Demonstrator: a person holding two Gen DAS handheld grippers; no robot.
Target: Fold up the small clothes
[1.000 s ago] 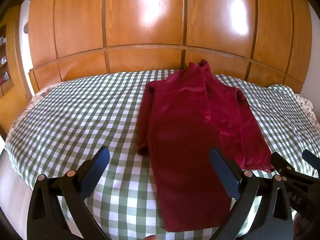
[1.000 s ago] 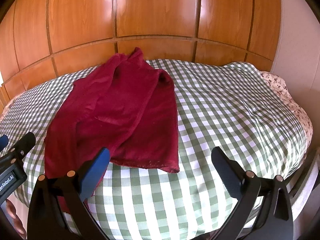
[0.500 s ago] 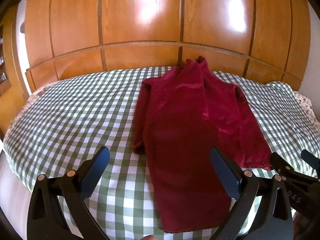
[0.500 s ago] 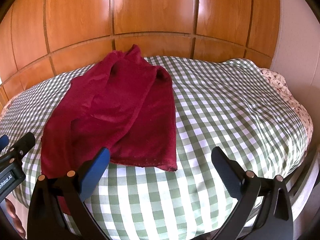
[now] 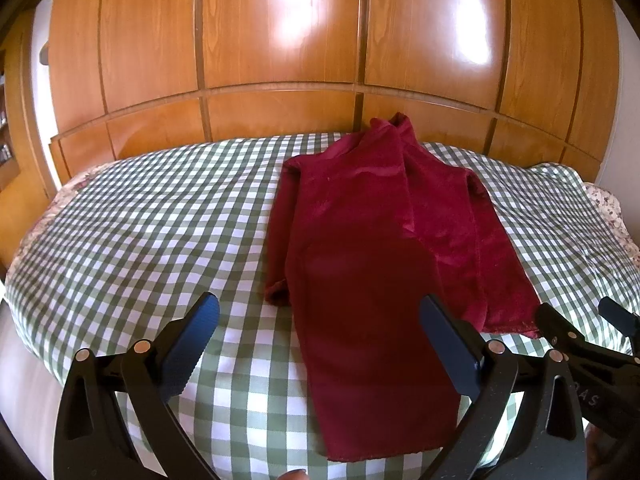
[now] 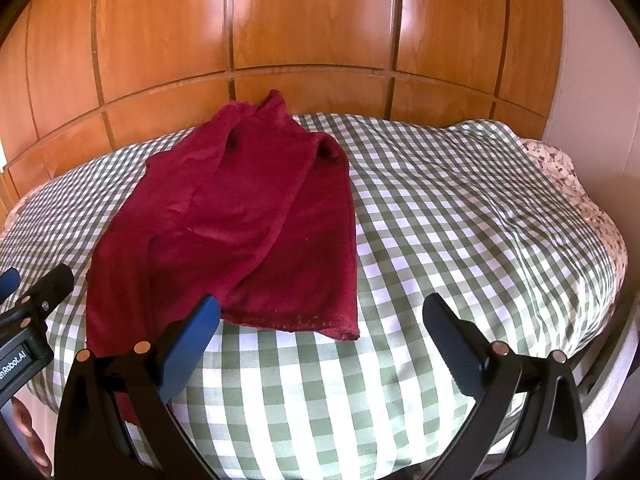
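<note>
A dark red garment [image 5: 372, 248] lies lengthwise on a green-and-white checked bed cover [image 5: 140, 232], folded over itself with one long strip reaching the near edge. In the right wrist view the same red garment [image 6: 240, 224] sits left of centre. My left gripper [image 5: 320, 336] hovers open above the garment's near strip, holding nothing. My right gripper [image 6: 322, 330] hangs open over the cover just in front of the garment's near right corner. Each gripper shows at the edge of the other's view.
A glossy wooden panelled wall [image 5: 320, 40] rises behind the bed. A floral sheet edge [image 6: 576, 184] shows at the right side, next to a pale wall [image 6: 592, 60]. The bed's near edge drops off below both grippers.
Both grippers have drawn back slightly toward the near edge and risen, so the garment sits a little farther off. The cloth itself has not moved. Both stay open.
</note>
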